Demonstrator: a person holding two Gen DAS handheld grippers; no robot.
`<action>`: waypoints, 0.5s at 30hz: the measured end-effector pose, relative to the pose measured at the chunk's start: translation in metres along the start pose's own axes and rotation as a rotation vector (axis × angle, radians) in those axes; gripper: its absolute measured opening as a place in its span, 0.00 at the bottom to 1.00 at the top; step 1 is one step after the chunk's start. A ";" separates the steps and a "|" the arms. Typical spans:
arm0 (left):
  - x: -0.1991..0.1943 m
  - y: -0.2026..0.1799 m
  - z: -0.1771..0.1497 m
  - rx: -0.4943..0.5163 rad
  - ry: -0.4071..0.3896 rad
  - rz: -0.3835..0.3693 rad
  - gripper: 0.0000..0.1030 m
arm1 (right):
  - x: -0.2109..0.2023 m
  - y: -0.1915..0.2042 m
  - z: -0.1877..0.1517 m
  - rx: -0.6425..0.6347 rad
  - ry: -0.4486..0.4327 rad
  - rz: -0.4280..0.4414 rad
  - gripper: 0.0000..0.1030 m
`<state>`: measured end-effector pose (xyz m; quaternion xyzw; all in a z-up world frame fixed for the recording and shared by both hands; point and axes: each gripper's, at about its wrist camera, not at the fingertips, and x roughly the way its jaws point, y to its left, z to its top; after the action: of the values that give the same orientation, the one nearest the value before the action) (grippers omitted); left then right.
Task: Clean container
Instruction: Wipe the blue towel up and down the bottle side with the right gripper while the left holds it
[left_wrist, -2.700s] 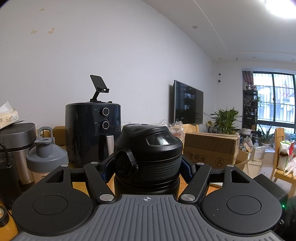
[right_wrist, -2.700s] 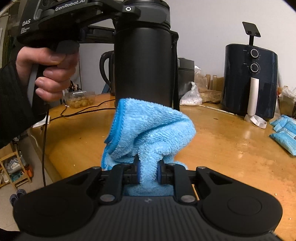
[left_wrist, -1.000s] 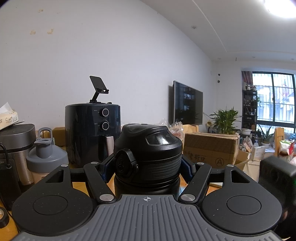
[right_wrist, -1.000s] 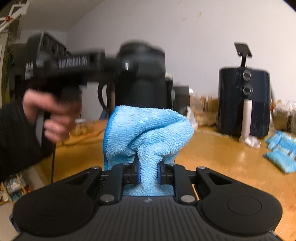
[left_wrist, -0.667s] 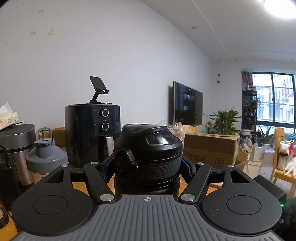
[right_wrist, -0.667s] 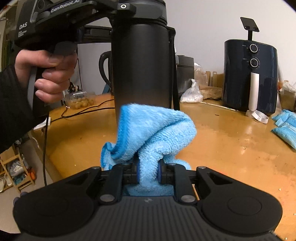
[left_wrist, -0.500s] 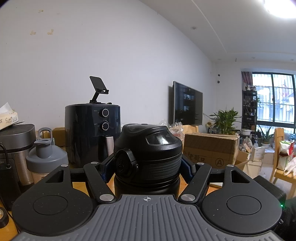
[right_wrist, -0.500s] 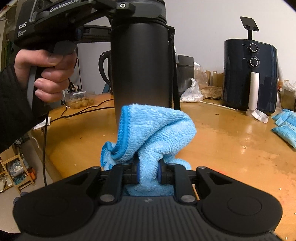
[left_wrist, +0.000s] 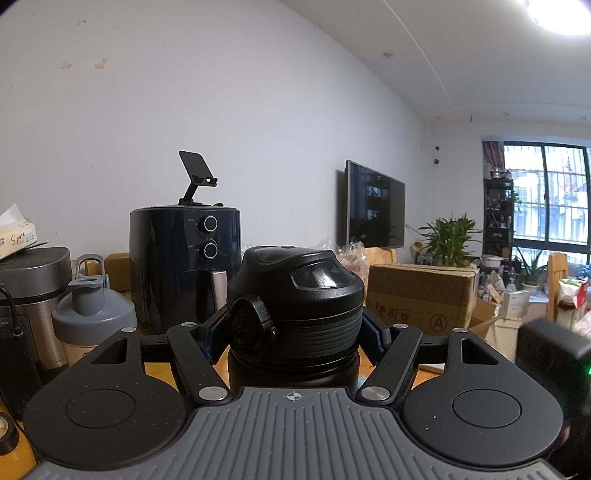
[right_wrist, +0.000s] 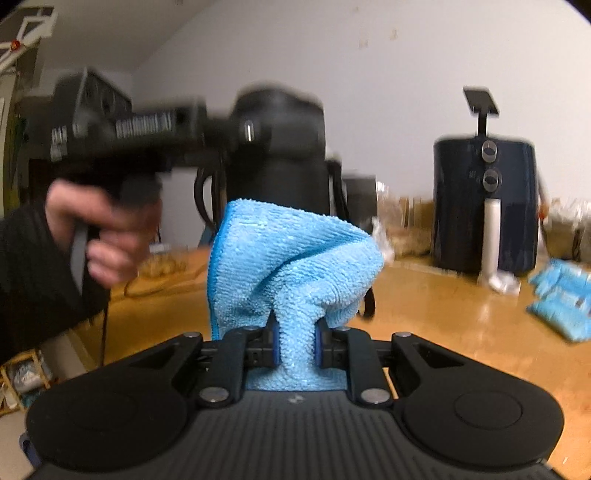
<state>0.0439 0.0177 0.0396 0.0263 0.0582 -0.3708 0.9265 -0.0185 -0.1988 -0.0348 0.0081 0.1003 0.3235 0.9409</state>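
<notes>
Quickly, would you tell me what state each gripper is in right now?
Left gripper: closed on the black bottle.
Right gripper: closed on the blue cloth.

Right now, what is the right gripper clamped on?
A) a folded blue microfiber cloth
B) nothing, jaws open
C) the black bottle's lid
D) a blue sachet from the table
A: in the right wrist view the right gripper pinches the blue microfiber cloth between its pads, while the black bottle sits in the left gripper.
</notes>
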 end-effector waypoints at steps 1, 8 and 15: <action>0.000 0.000 0.000 0.002 0.000 0.001 0.66 | -0.003 0.001 0.005 -0.002 -0.018 -0.001 0.11; 0.000 -0.001 -0.001 0.006 0.002 0.009 0.66 | -0.016 0.005 0.037 0.006 -0.131 -0.006 0.11; 0.001 0.001 -0.001 0.001 -0.005 0.004 0.66 | -0.015 0.003 0.038 0.014 -0.139 -0.004 0.12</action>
<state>0.0453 0.0174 0.0383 0.0258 0.0560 -0.3691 0.9274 -0.0250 -0.2036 0.0058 0.0371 0.0370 0.3193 0.9462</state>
